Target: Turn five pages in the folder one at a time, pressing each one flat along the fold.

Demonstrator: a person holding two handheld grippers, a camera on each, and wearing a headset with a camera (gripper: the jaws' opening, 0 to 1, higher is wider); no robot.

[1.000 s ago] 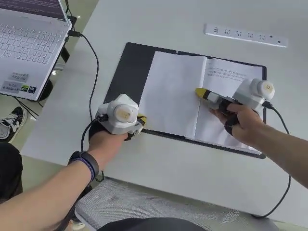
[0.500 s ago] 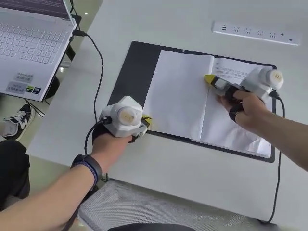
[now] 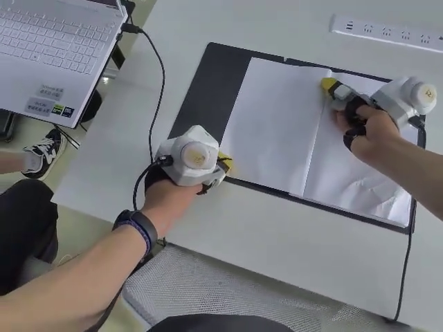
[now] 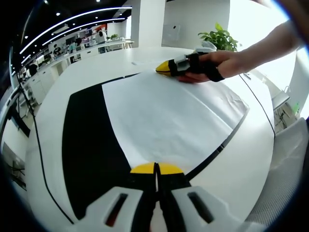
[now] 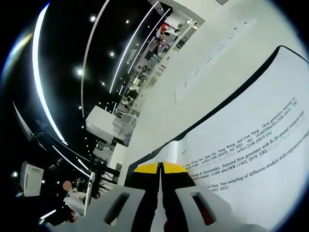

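Jaws tight together on both left tongs (image 4: 156,168) and right tongs (image 5: 160,166), well apart.

The head view looks steeply down on the open folder (image 3: 211,90); both gripper views skim low and close across its pages (image 4: 169,116).

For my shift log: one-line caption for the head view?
Open folder: right gripper tip on the fold near its top, left gripper at the left page's lower corner.
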